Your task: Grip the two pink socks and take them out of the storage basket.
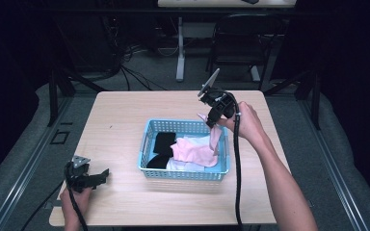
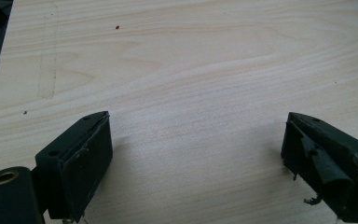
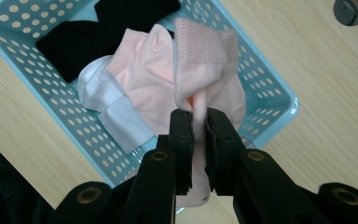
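Nearest the high camera, we record two forearms entering from the bottom edge, each hand carrying one hand-held gripper. We count two grippers, one basket, and at least four garments that appear to be socks.

Left hand-held gripper: resting at the near left corner of the tabletop, jaws spread wide with nothing between them. Its own view shows bare wood grain between the two black jaws, with a small red speck farther off on the surface.

Right hand-held gripper: raised above the far right corner of the basket, jaws clamped on a pink sock. The sock hangs from the jaws down into the basket, its knitted cuff lowest.

Blue perforated basket: one, standing near the middle of the tabletop, well apart from the left gripper. Inside we note a second pink sock, a white sock with a ribbed cuff, and black socks toward the left side; their exact number we cannot tell.

Surface: light wood tabletop, rounded corners, with a round grey fitting set in it beyond the basket in the right gripper view.

Room: dark, grey floor, cables on the floor behind, a black chair and a white table leg beyond the far edge. Black frame struts stand at both sides.
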A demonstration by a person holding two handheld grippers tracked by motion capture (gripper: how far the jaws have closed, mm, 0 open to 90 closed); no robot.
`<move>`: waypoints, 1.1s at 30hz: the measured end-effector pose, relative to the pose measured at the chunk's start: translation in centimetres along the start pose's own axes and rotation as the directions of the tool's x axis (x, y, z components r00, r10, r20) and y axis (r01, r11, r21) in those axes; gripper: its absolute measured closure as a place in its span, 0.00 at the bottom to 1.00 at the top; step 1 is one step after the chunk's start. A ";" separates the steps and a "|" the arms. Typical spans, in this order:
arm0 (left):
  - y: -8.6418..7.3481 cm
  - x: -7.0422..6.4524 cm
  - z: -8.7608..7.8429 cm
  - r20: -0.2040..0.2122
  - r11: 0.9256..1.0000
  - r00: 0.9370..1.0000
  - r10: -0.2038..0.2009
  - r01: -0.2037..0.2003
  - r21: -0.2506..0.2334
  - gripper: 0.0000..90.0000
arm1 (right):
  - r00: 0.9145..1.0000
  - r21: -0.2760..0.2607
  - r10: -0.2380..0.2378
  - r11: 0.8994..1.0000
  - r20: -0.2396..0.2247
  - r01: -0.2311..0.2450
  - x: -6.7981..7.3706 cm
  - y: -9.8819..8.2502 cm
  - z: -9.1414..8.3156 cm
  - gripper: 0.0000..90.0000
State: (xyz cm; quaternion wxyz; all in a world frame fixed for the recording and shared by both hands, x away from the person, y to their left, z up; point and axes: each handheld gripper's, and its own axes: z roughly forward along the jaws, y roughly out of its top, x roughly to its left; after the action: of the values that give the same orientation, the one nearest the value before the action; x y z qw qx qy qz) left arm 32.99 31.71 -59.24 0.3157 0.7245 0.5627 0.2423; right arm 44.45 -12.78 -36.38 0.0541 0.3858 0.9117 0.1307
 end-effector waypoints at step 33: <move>0.0 0.0 0.0 0.000 1.000 1.000 0.000 0.000 0.000 0.10 | 0.983 -0.009 0.160 0.987 0.089 -0.160 -6.3 -7.0 -2.9 0.90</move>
State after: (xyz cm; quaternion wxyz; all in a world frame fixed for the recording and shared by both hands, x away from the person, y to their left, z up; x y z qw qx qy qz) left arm 32.99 31.71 -59.24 0.3157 0.7246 0.5627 0.2422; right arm 43.43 -22.57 -35.59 0.0844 0.4630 0.8744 0.1181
